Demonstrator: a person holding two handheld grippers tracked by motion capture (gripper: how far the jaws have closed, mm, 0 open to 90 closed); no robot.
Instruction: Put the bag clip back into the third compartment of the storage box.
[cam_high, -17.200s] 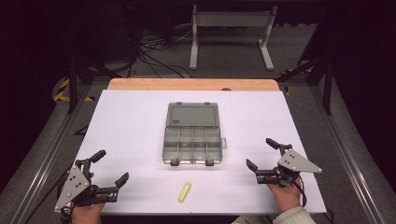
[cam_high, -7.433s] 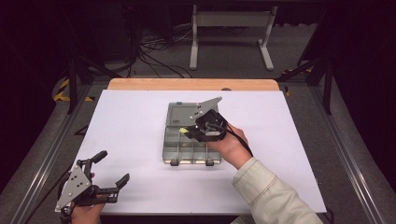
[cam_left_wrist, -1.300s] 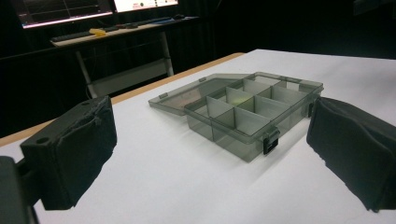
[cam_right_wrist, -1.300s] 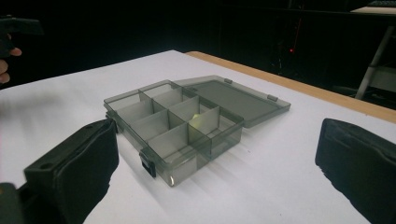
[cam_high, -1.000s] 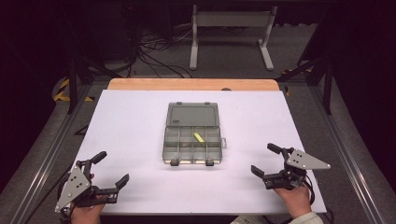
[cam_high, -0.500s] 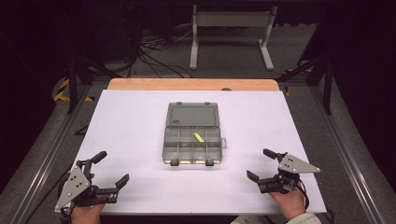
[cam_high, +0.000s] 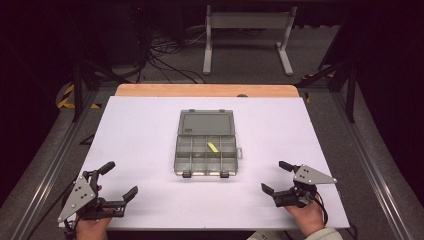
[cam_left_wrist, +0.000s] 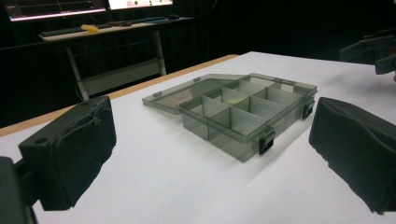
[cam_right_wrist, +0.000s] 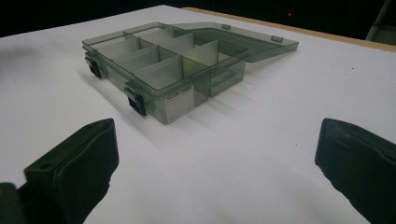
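A white table (cam_high: 140, 135) with a wooden far edge (cam_high: 165, 90) stands before a metal stand (cam_high: 248, 22) and tangled floor cables (cam_high: 167, 52).

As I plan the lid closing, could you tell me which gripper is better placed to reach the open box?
Probably the right gripper: open, empty, and slightly nearer the box than the left gripper.

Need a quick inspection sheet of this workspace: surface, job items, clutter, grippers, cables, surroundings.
Surface: white table, wooden strip along its far edge.
Job's things: grey compartment box, lid open and lying flat behind it; yellow piece in a far-row compartment.
Clutter: nothing seen on the table.
Grippers: left gripper open, near-left corner; right gripper open, near-right; both apart from the box.
Cables: loose cables on the floor beyond the table.
Surroundings: white stand on the dark floor behind.
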